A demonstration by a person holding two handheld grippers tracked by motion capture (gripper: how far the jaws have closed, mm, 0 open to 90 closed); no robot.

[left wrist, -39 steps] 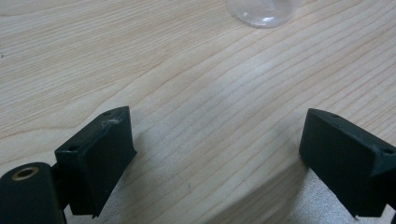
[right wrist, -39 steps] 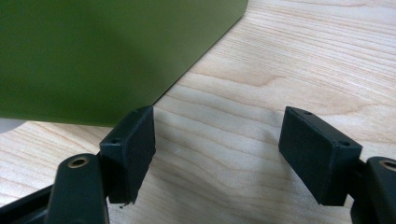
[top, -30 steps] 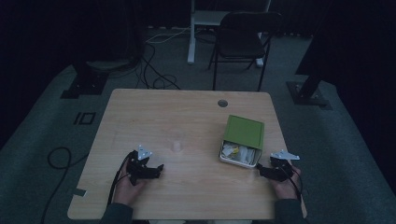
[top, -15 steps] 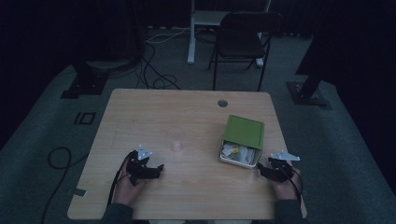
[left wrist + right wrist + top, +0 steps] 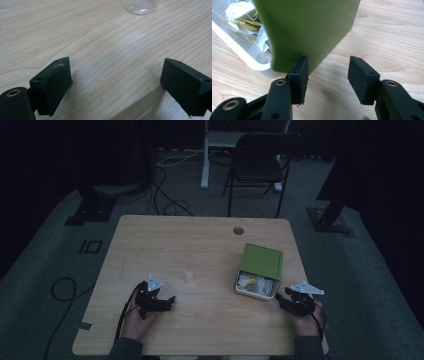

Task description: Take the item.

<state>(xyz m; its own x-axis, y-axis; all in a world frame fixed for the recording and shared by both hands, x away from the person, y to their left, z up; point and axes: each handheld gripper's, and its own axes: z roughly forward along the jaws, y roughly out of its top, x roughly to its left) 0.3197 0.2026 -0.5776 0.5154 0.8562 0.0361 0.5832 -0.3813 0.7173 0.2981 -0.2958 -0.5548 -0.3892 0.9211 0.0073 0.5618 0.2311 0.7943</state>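
Two hand-held tools rest on a dim wooden worktop [image 5: 200,245]: the left gripper [image 5: 167,301] with jaws wide, the right gripper [image 5: 281,296] partly spread beside a green-lidded box [image 5: 261,261] of hard-to-identify paper packets [image 5: 252,282]. Farther off, a faint clear cup [image 5: 189,276], then a dark chair [image 5: 260,162].

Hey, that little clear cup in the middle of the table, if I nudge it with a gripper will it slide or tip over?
The cup looks small, thin and clear, so probably light: a low push would likely slide it on the smooth wooden table. A push near the rim may tip it, and then it could roll. The clear wall may be slippery between the jaws.
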